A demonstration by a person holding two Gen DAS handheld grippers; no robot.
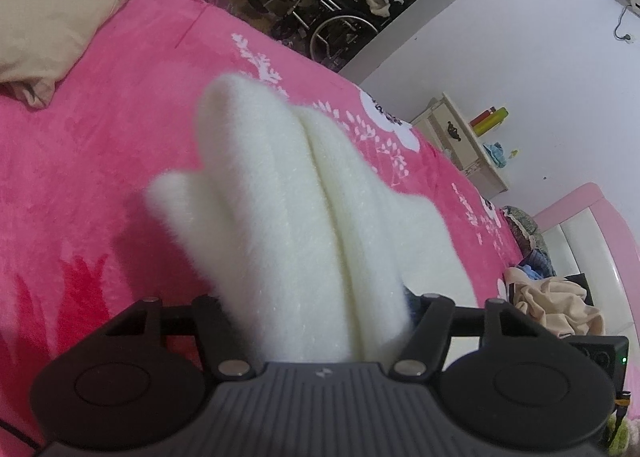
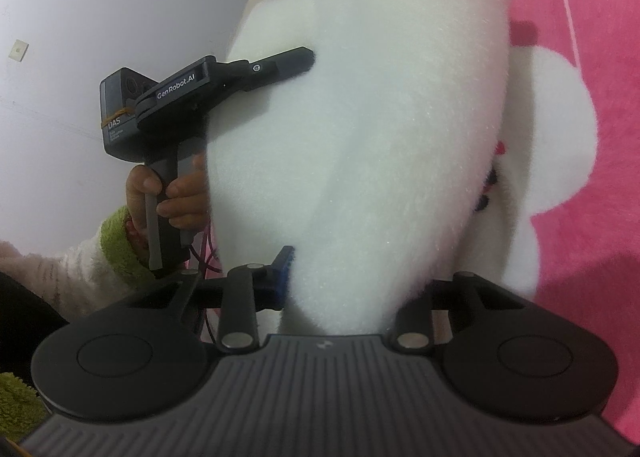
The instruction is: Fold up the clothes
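Both the left gripper [image 1: 316, 321] and the right gripper [image 2: 340, 297] are clamped on the white fleece garment [image 1: 288, 193], lifted above the pink bedspread [image 1: 80, 185]. It looks thick, soft, light and floppy; hems or corners seem the best holds.

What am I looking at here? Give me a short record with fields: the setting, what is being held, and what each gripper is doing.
setting: a bed covered by a pink blanket with white flower prints
item held: a fluffy white garment, lifted above the blanket
left gripper: shut on the garment's edge
right gripper: shut on the garment, fabric bunched between its fingers
nearby: a beige pillow, a wheelchair, a pile of clothes
fold status: cannot tell how far along
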